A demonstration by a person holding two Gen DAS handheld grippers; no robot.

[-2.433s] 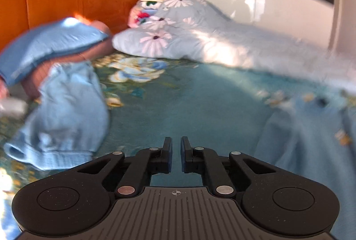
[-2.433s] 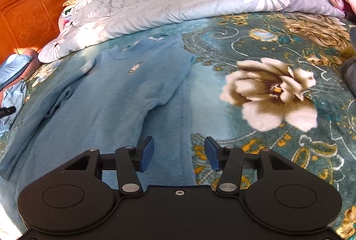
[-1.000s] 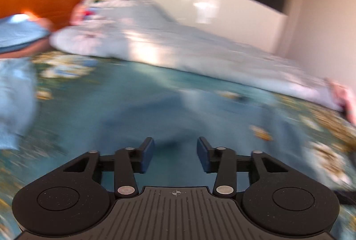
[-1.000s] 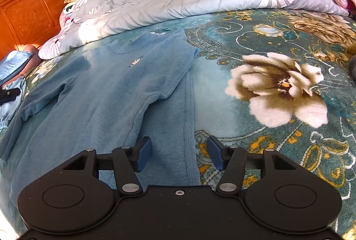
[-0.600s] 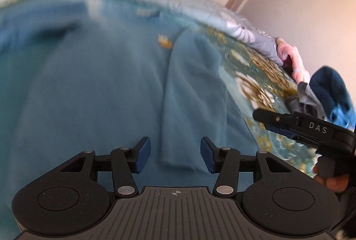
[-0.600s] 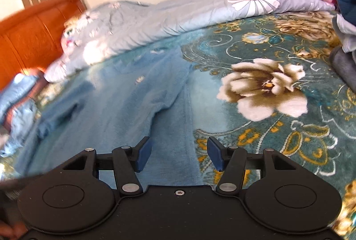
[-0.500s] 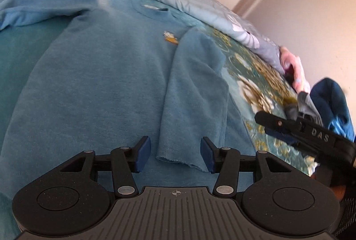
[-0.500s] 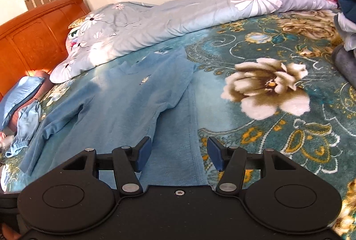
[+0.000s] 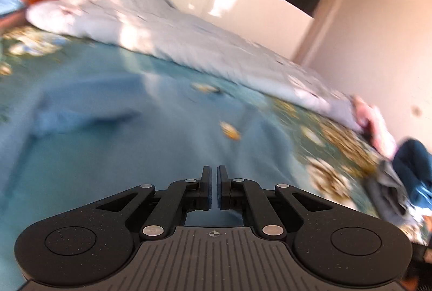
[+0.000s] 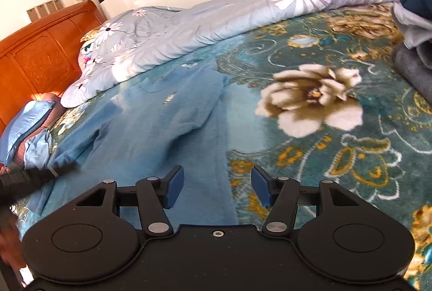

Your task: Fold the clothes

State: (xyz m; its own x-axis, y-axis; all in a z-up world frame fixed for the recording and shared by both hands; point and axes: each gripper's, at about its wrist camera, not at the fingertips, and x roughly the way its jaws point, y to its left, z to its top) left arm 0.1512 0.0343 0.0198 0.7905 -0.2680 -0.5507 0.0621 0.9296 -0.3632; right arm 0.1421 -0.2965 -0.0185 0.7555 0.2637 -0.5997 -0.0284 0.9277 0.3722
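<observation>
A blue long-sleeved sweater (image 10: pixel 162 126) lies flat on the teal floral bedspread (image 10: pixel 351 156), its right sleeve folded in over the body. It also shows, blurred, in the left wrist view (image 9: pixel 135 145). My left gripper (image 9: pixel 214 187) has its jaws nearly together low over the sweater; I cannot tell whether fabric is between them. My right gripper (image 10: pixel 217 189) is open and empty above the sweater's right hem edge. The left gripper shows as a dark blurred shape at the left edge of the right wrist view (image 10: pixel 32 177).
A grey-blue floral duvet (image 10: pixel 229 18) is bunched along the far side. An orange wooden headboard (image 10: pixel 40 59) stands at the left, with light blue clothes (image 10: pixel 29 134) near it. A pile of dark and grey clothes (image 10: pixel 413 21) sits at the right.
My left gripper has closed from open to nearly shut and swung, so its view now looks across the sweater toward the duvet. My right gripper has stayed open and shifted slightly.
</observation>
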